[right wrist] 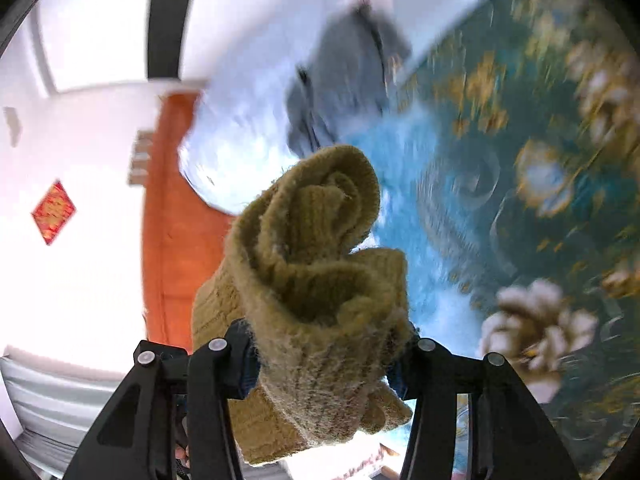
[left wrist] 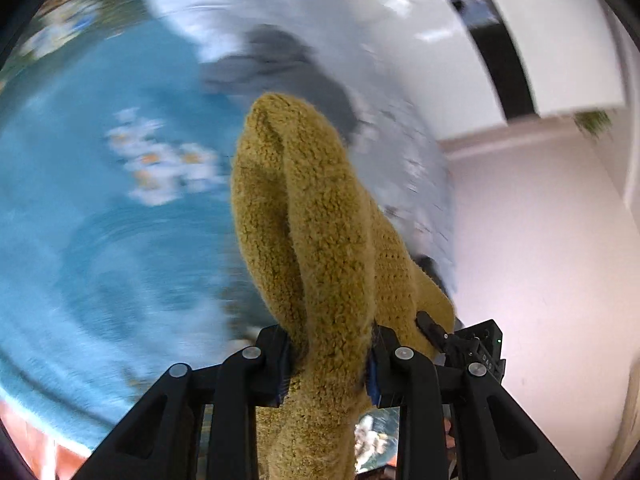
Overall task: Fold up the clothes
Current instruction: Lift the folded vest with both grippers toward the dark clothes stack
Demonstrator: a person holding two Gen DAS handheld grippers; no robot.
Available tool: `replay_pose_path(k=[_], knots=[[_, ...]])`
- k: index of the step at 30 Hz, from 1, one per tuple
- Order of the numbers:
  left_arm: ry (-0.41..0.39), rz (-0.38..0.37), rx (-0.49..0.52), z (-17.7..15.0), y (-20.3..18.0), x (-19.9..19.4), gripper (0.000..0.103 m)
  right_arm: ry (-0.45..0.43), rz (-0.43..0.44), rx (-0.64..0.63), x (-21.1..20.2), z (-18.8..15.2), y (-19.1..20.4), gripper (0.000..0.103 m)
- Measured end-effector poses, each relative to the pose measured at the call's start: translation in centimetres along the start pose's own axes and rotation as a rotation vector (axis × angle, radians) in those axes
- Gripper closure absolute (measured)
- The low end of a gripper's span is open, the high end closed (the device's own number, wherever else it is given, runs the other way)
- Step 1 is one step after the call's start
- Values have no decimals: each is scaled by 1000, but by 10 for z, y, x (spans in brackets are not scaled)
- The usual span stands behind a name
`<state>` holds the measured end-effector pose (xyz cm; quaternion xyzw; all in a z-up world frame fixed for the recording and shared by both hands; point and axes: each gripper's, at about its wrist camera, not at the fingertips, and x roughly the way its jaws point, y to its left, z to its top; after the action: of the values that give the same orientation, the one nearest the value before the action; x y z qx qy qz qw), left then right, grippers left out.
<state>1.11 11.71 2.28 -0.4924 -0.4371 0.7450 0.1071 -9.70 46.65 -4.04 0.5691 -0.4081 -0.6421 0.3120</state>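
Overhead, so to speak, a mustard-yellow fuzzy knitted garment [left wrist: 316,216] hangs in the air above a blurred teal bedspread with white flowers [left wrist: 100,208]. The left gripper [left wrist: 330,364] is clamped on a bunched fold of it, and the right gripper [right wrist: 326,360] pinches another thick, rolled wad. Knit rises straight ahead of each pair of jaws and droops below them. Neither hand looks nearer, so the stretch between them probably sets the fold line. A grey garment [left wrist: 276,68] lies farther off.

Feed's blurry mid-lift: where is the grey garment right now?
The grey garment lies beyond the mustard knit, top centre in both wrist views, where the blue floral cover meets pale bedding.
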Motion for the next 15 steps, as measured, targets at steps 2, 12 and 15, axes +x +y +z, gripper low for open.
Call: replay_pose_path(k=[2,12,15], knots=[[47,-45,54,2,-47,30,73,-89,2,-13,-56,9,2,52],[356,-158,256,-9,-259,257,73,-450,-132,57,-312,77,-72,52],[420,-142,310,-23,-300,324,73,-507,-178,88,-358,94,-105,52]])
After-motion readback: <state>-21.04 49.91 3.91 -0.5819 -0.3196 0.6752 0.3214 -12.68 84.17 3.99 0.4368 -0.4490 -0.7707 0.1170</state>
